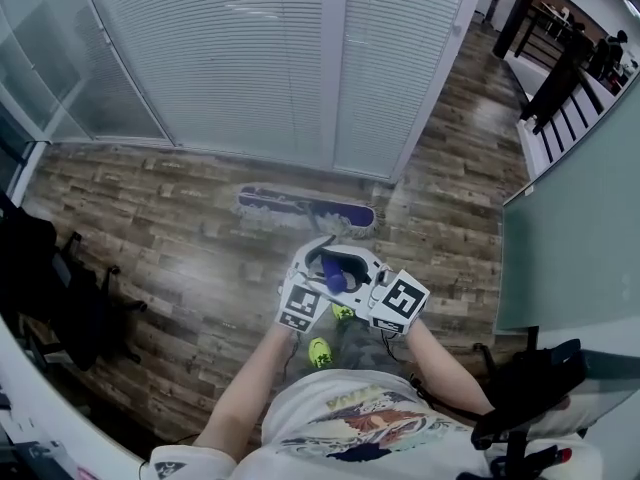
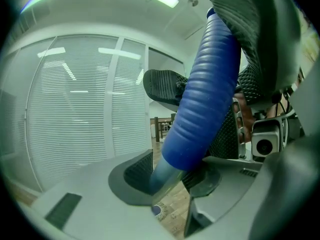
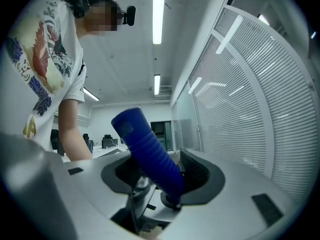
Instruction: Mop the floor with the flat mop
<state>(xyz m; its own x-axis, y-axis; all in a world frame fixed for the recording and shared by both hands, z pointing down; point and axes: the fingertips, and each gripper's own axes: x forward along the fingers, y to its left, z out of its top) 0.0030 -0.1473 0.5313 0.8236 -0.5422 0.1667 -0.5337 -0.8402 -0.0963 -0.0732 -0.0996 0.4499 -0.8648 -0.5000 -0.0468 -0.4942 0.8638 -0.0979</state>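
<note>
**A:** Head view first. Where's the flat mop [image 1: 305,211]?

**B:** Pad down on the wood floor [image 1: 170,238], centre frame, just below the blinds [image 1: 260,58]. The pole runs back to lower centre. Left gripper [image 1: 312,268] and right gripper [image 1: 365,268] are crowded together on it.

**A:** Left gripper view?

**B:** Clamped on the pole, right where the ribbed blue grip [image 2: 205,99] gives way to pale shaft.

**A:** Right gripper view?

**B:** Closed round the ribbed grip itself, with its blunt top end sticking out at centre left.

**A:** How will it handle?

**B:** Light, I'd guess, with a stiff pole. The ribs should resist slipping, while the bare shaft looks smoother and may twist. Best held on the ribs.
</note>
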